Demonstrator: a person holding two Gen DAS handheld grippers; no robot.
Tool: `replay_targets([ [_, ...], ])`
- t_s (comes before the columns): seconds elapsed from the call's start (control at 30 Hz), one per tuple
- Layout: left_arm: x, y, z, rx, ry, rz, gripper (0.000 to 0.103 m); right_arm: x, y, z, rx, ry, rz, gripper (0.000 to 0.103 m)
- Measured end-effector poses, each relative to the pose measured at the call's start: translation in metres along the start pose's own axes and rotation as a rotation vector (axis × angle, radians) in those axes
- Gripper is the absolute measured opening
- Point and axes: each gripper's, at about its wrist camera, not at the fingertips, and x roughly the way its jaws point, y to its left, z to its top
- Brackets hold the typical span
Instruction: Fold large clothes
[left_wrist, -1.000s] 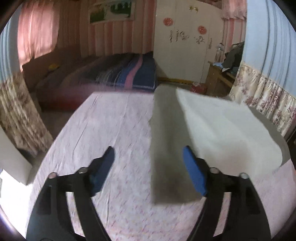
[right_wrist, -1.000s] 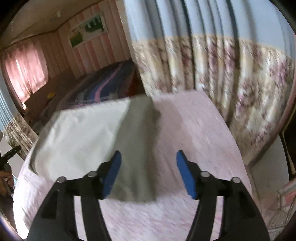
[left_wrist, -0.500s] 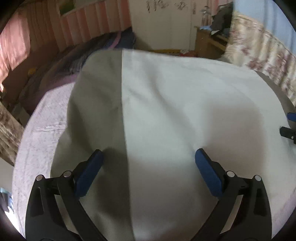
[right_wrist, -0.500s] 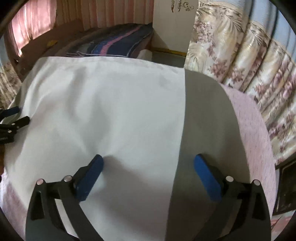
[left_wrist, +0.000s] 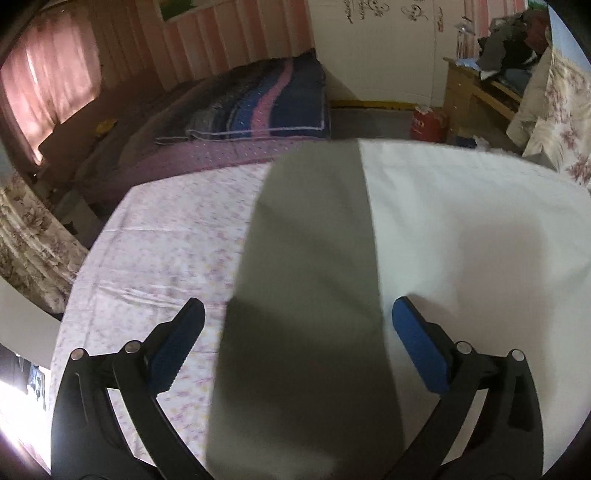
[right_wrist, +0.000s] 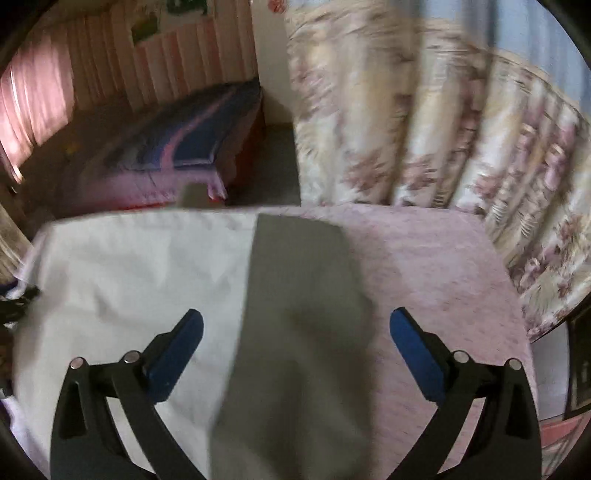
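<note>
A large cloth lies flat on a pink flowered table. It has a white middle (left_wrist: 480, 236) and a grey band (left_wrist: 306, 295) on its left side. The right wrist view shows the white part (right_wrist: 140, 288) and a grey band (right_wrist: 295, 325) on the right side. My left gripper (left_wrist: 295, 347) is open and empty above the left grey band. My right gripper (right_wrist: 295, 350) is open and empty above the right grey band. Neither touches the cloth.
The pink table cover (left_wrist: 166, 251) shows left of the cloth and on the right side too (right_wrist: 443, 266). A bed with a striped blue and pink blanket (left_wrist: 258, 107) stands beyond. Flowered curtains (right_wrist: 443, 140) hang close on the right. A wooden desk (left_wrist: 480, 85) holds clutter.
Both grippers have pulled back and swung outward from over the white middle, the left one to the left grey band, the right one to the right band. Both stayed open.
</note>
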Motion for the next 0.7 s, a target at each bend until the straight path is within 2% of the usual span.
replay_targets([
  [0.07, -0.014, 0.005, 0.000, -0.013, -0.026, -0.006, 0.100, -0.011, -0.018, -0.010, -0.048, 0.006, -0.025, 0.101],
  [0.13, -0.037, 0.000, 0.001, -0.018, -0.058, -0.052, 0.100, -0.014, -0.033, -0.024, -0.082, 0.022, -0.048, 0.101],
  [0.23, -0.071, -0.024, 0.002, -0.005, -0.105, -0.132, 0.100, -0.014, -0.044, -0.041, -0.040, 0.015, 0.023, 0.101],
  [0.33, -0.091, -0.056, 0.001, -0.016, -0.115, -0.222, 0.100, -0.006, -0.030, -0.053, -0.029, 0.022, 0.085, 0.100],
  [0.5, -0.083, -0.115, -0.008, 0.020, -0.060, -0.286, 0.100, 0.011, 0.005, -0.063, -0.066, 0.080, 0.129, 0.099],
  [0.6, -0.071, -0.134, -0.019, 0.021, -0.024, -0.301, 0.100, 0.026, 0.012, -0.068, -0.025, 0.122, 0.149, 0.098],
  [0.7, -0.061, -0.146, -0.030, 0.030, 0.001, -0.310, 0.100, 0.033, 0.014, -0.069, 0.013, 0.148, 0.221, 0.084],
])
